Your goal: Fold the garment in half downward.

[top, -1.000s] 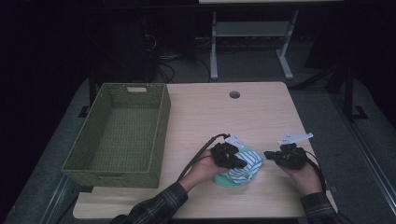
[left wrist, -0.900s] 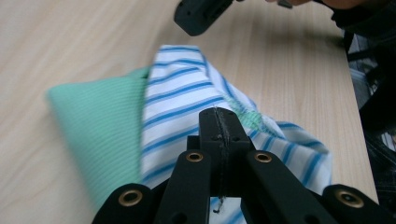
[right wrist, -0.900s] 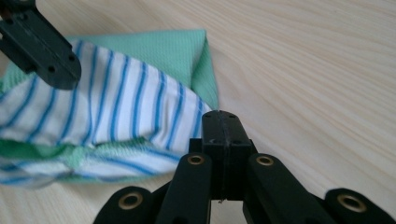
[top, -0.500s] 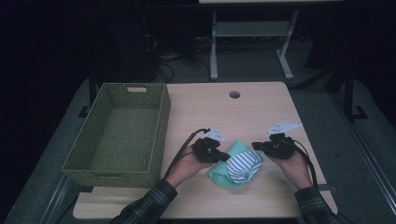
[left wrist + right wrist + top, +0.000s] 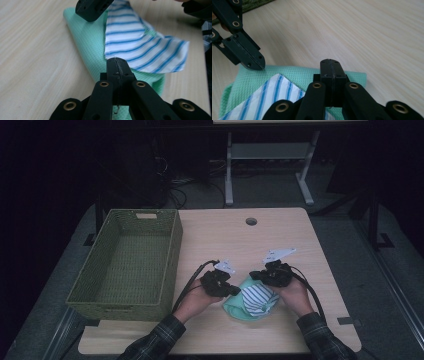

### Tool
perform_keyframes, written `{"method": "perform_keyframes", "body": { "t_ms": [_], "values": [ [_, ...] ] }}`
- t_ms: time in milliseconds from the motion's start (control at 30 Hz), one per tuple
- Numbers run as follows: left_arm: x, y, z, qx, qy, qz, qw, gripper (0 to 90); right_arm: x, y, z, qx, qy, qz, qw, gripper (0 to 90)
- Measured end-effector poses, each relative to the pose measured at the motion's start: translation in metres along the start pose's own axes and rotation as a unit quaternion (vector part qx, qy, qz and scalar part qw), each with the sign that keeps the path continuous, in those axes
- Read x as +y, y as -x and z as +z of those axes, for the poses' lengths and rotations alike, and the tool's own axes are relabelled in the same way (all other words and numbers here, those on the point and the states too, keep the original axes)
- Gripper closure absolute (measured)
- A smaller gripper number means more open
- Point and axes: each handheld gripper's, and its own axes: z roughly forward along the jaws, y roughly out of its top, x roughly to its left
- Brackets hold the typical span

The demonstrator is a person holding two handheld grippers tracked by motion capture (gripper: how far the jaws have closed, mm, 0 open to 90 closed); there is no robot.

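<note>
A green woven basket (image 5: 125,265) is sitting at the left of a light wooden table (image 5: 280,235). Just right of it, the person's left hand (image 5: 197,296) is holding the left tool (image 5: 234,291), whose jaws are pressed together; from the left gripper view it is hard to tell whether they are pinching the edge of the cloth or only touching it. Between the two tools, near the front edge of the table, a folded mint-green cloth (image 5: 235,309) is lying flat, with a white cloth with blue stripes (image 5: 257,297) resting on top of it. At the right, the right hand (image 5: 295,295) is holding the right tool (image 5: 253,276), its jaws also closed together, with the tip hovering over the far edge of the green cloth. A black cable is trailing back from each tool toward the person's plaid sleeves.
</note>
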Motion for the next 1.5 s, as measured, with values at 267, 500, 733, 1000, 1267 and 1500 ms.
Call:
{"method": "perform_keyframes", "body": {
  "t_ms": [267,500,733,1000,1267,1500],
  "values": [
    [-0.005,-0.006,0.011,0.013,-0.029,0.002,0.9995,89.4,-0.007,0.000,0.022,0.003,-0.034,0.001,0.9994,90.0],
    [-0.007,-0.005,0.017,0.030,-0.055,0.023,0.9978,89.6,-0.010,-0.003,0.026,-0.003,-0.047,-0.006,0.9989,90.0],
    [-0.006,-0.002,0.012,0.031,-0.044,0.019,0.9984,89.5,-0.010,-0.003,0.024,-0.002,-0.047,-0.008,0.9989,90.0],
    [-0.005,0.013,-0.002,0.010,-0.025,0.018,0.9995,89.5,-0.004,0.005,0.009,-0.023,-0.025,-0.010,0.9994,90.0],
    [-0.011,0.007,0.011,0.014,-0.055,0.014,0.9983,89.5,-0.010,0.010,0.018,-0.027,-0.047,-0.014,0.9984,90.0],
    [-0.008,-0.001,0.014,0.036,-0.062,0.017,0.9973,89.5,-0.014,0.014,0.016,-0.032,-0.057,-0.011,0.9978,90.0]
  ]
}}
